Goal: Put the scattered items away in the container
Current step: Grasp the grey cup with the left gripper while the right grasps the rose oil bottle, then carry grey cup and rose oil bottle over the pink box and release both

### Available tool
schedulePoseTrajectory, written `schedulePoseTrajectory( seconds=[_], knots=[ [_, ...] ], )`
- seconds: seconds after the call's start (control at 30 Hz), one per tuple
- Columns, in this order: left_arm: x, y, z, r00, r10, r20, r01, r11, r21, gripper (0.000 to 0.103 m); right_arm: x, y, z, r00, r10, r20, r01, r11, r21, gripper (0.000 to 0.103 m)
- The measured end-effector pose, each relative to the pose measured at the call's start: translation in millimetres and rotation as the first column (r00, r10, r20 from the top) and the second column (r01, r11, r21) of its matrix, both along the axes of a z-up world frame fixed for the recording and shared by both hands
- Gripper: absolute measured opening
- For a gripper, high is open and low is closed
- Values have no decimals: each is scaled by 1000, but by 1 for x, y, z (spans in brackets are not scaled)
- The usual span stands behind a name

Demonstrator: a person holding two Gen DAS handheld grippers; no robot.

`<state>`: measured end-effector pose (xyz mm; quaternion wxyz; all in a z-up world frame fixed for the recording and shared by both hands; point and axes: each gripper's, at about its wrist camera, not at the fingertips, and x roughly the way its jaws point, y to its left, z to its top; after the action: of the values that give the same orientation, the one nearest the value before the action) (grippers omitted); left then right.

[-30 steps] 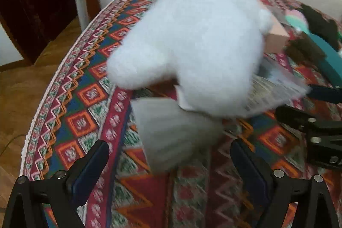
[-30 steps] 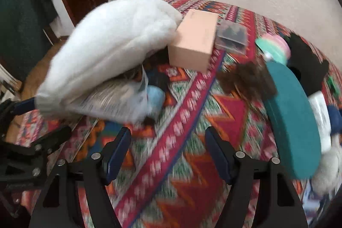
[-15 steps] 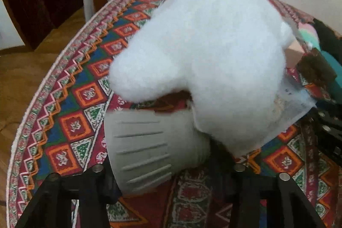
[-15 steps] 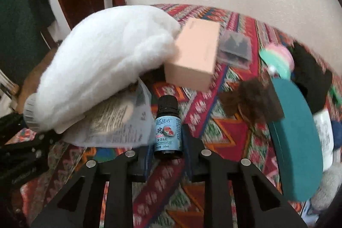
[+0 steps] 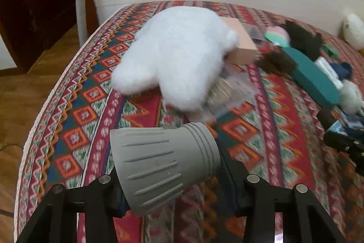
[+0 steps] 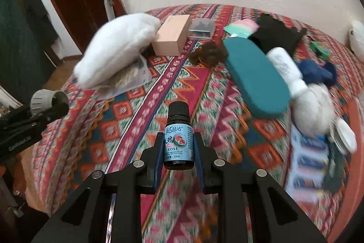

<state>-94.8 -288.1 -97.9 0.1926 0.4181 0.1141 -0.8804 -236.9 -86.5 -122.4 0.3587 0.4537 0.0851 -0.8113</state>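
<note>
My left claw (image 5: 173,177) pinches a ribbed grey plastic cup (image 5: 165,166) on its side above the patterned woven cloth (image 5: 261,140), while my right claw (image 6: 178,152) clamps a small dark rose-oil bottle with blue label (image 6: 178,140) upright over it

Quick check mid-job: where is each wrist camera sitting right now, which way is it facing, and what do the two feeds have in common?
Left wrist: rides behind the left claw, facing across the patterned cloth toward the wall; its own black fingers clamp a grey ribbed cup.
Right wrist: behind the right claw, facing the same wall; its fingers clamp a rose oil bottle, and the left claw with the cup shows at the left edge.
Shared: white plush, peach box, teal case, brown tuft.
</note>
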Motion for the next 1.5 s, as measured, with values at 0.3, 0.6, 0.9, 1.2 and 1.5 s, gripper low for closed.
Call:
schedulePoseTrajectory(
  seconds=[0.3,0.6,0.9,1.2,1.5],
  knots=[
    [42,18,29,998,-40,-46,41,999,11,52,76,63,43,999,-7,-33,5,998,-62,26],
    [89,66,49,994,-93,-51,93,996,3,52,136,125,66,998,-16,-57,11,997,-80,26],
    [108,150,83,963,-254,-93,252,967,-29,52,179,199,78,996,-83,-46,77,991,-112,26],
    [79,262,98,870,-480,-112,478,877,-44,52,200,287,92,972,-225,-63,215,967,-135,26],
    [29,373,118,746,-652,-135,647,758,-82,52,189,376,112,913,-392,-115,375,916,-145,26]
  ],
)
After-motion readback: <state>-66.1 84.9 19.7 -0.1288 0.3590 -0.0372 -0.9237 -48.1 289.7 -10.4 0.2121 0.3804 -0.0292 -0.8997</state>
